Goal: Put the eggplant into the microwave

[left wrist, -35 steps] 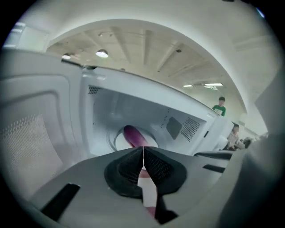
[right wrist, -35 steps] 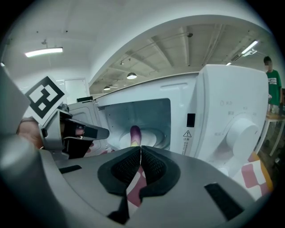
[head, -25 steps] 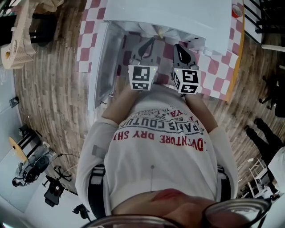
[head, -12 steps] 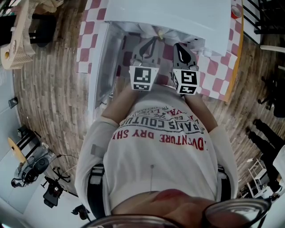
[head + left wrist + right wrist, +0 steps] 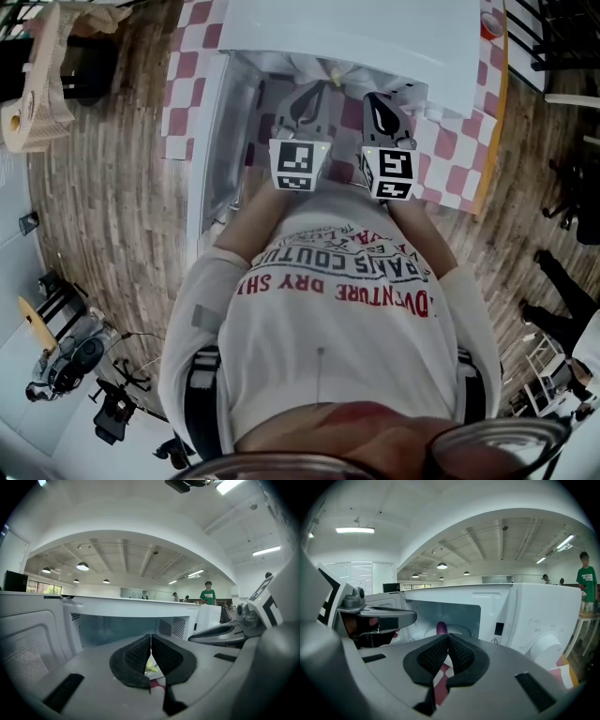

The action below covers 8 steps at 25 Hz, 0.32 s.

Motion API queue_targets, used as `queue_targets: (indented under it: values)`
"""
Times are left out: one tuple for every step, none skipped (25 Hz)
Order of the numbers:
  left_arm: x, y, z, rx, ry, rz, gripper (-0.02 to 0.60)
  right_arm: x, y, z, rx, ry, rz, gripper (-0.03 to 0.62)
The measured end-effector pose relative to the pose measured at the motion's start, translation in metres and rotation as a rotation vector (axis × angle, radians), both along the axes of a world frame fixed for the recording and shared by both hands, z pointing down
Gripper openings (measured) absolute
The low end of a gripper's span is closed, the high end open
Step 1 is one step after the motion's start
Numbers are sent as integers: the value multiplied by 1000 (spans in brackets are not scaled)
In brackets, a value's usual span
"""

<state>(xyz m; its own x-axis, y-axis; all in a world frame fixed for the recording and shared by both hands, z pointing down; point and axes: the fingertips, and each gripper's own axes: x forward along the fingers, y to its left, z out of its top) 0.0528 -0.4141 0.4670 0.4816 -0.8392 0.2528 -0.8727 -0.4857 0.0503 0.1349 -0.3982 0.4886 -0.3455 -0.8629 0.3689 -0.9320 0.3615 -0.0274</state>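
A white microwave (image 5: 356,37) stands open on the table, its door (image 5: 211,150) swung out to the left. The eggplant lies inside the cavity: its purple body (image 5: 441,628) shows in the right gripper view, its pale green stem (image 5: 151,667) in the left gripper view and also in the head view (image 5: 335,71). My left gripper (image 5: 314,91) and right gripper (image 5: 376,99) are side by side just before the opening, both pointing in. Each is shut with nothing between its pads, clear of the eggplant. The left gripper (image 5: 375,616) also shows in the right gripper view.
A red and white checked cloth (image 5: 450,141) covers the table, which has an orange edge (image 5: 494,131) at the right. The microwave's control panel with a knob (image 5: 546,648) is right of the cavity. People stand far behind (image 5: 207,595). Wooden floor surrounds the table.
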Motion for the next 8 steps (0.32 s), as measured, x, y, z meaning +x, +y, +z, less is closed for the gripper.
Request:
queue_targets:
  values:
    - [0,0,0,0,3,0,31,0,0,0,0,1,2,26]
    - [0,-1,0,0,4,-1,31,1,0,0,0,3,3,26]
    - [0,-1,0,2,4,-1,31,1,0,0,0,4,4,26]
    - [-1,-2,0,3,3,-1,31,1,-1,0,1,5,4,26]
    - [-1,-3,0,5,2,0,30,1,-2,-1,3,5,5,26]
    - [-1,-4,0,6,2,1,31,1,-3,-1,4,6,5,26]
    - [0,-4,0,7,1,2,31,1,-3,-1,5,7,6,26]
    - [0,-4,1,7,1,4,31,2,-4,0,6,8,6,26]
